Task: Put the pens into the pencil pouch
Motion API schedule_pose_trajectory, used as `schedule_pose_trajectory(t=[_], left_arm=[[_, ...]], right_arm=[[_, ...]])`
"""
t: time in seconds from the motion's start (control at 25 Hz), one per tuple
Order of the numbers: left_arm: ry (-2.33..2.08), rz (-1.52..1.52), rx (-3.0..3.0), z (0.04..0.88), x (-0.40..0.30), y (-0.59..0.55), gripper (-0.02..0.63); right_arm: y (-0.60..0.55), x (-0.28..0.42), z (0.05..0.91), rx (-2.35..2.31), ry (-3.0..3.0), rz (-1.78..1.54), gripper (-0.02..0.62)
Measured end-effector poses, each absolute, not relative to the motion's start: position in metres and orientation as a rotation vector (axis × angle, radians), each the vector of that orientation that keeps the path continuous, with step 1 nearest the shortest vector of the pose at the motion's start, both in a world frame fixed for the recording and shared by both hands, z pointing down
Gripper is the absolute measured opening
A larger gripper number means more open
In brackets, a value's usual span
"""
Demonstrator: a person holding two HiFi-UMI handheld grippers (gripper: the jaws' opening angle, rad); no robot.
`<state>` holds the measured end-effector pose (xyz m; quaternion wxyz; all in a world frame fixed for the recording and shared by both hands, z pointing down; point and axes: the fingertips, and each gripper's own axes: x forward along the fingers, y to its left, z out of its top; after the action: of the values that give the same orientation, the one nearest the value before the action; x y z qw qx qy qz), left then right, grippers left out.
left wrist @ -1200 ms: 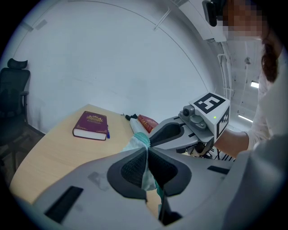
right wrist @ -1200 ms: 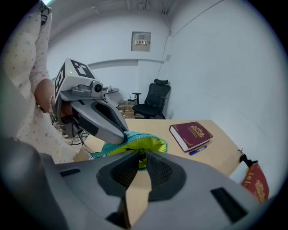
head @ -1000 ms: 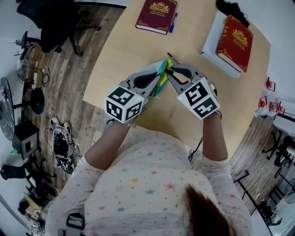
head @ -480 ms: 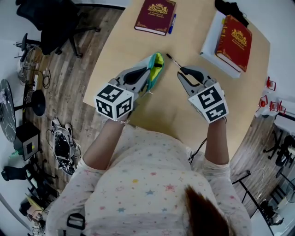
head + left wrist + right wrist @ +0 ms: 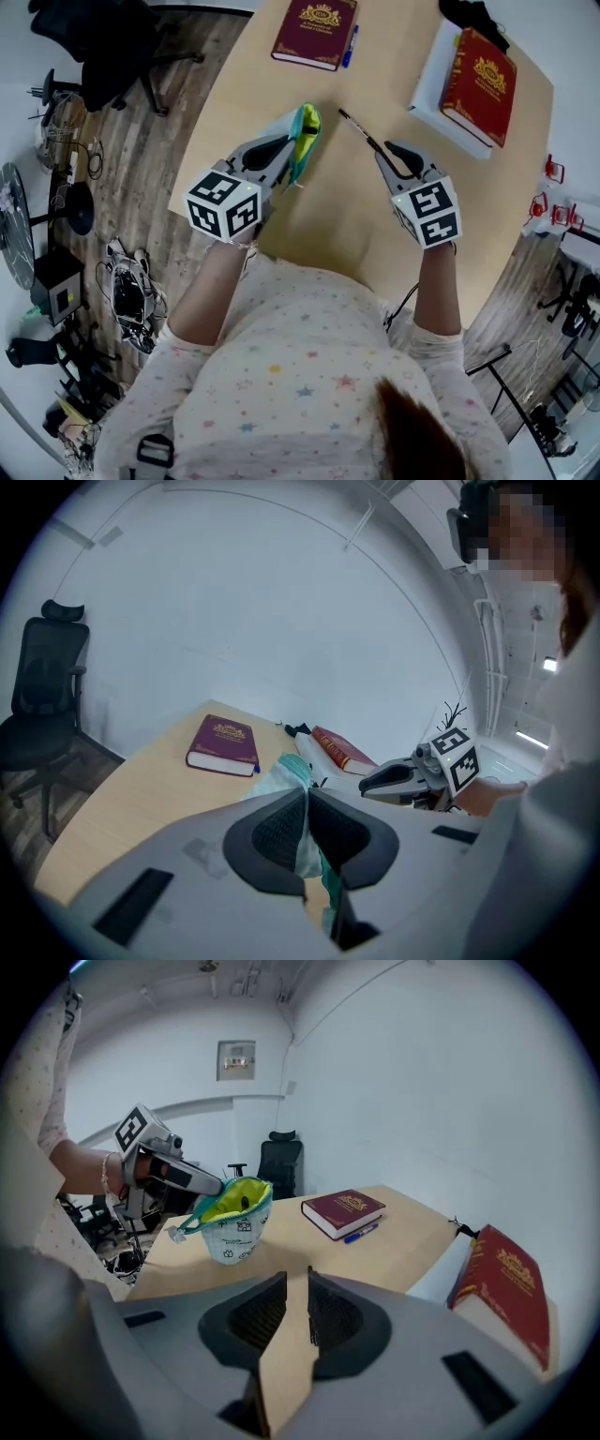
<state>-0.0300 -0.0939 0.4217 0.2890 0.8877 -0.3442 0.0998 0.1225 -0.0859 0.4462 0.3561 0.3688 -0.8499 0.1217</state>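
On the table (image 5: 328,216), the pencil pouch (image 5: 302,141) is left of the pen (image 5: 361,133), with a book (image 5: 316,21) behind them.

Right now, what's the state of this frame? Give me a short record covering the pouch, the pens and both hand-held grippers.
pouch: pencil pouch, mouth open, held at its edge
left hand-held gripper: shut on the pouch's edge
right hand-held gripper: jaws slightly apart, only table showing between them
black pen: outside the pouch, near end by the right gripper's tip
blue pen: outside the pouch, beside the maroon book
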Motion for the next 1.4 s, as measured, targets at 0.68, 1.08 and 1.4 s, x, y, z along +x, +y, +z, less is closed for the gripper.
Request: schedule_pose_trajectory(t=[0.68,1.08,1.4], left_arm=[[-0.821,0.182,2.381,0.421,-0.007,-0.098,0.020],[-0.811,0.187,2.376,0.421,-0.005,-0.097,0.020],[-0.822,0.194,2.377,0.421,-0.007,-0.095,0.020]], right_arm=[[-0.090,0.151,0.527,1.002,-2.082,0.441,0.117],[-0.094,0.153,0.557,0.997,-2.042,0.464,0.112],[-0.094,0.154,0.574,0.996,-2.018,0.502,0.095]])
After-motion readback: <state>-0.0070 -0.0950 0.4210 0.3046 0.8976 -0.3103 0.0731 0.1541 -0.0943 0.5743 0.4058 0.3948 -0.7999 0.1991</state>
